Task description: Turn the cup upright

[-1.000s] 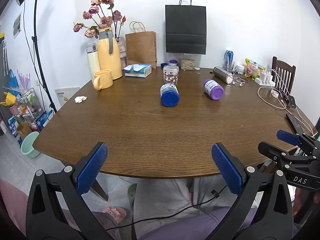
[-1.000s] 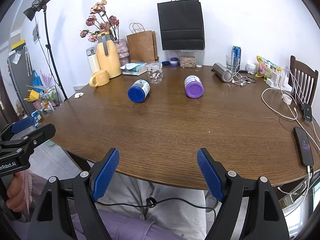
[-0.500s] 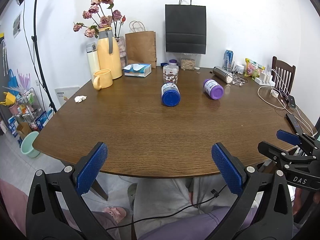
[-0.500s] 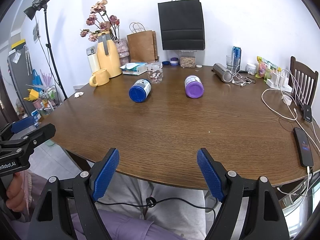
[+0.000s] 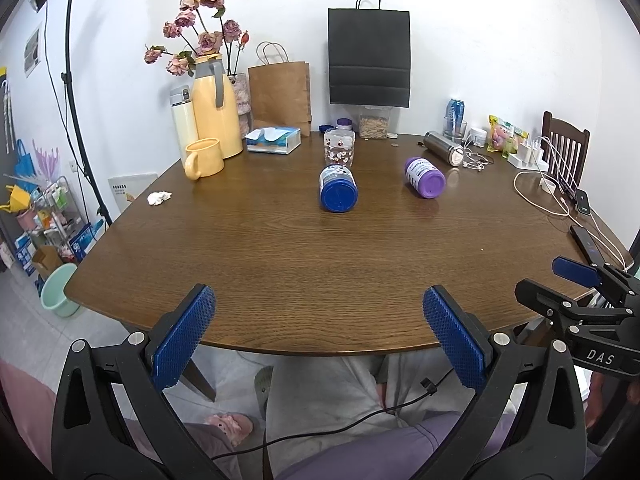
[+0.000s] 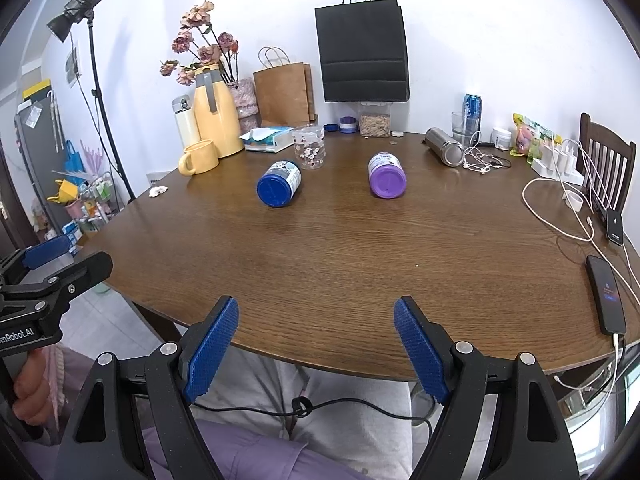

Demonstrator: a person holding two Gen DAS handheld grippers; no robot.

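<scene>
A clear glass cup with a flower print stands on the brown table toward the back; it also shows in the right wrist view. I cannot tell which end is up. My left gripper is open and empty at the table's near edge. My right gripper is open and empty at the near edge too. The right gripper shows at the right of the left wrist view, and the left gripper shows at the left of the right wrist view.
A blue-lidded jar and a purple-lidded jar lie on their sides in front of the cup. A yellow mug, yellow jug, tissue box and paper bags stand behind. Phones and cables lie at right.
The view has shifted very slightly; both grippers stay open at the table's near edge and the objects on the table have not moved.
</scene>
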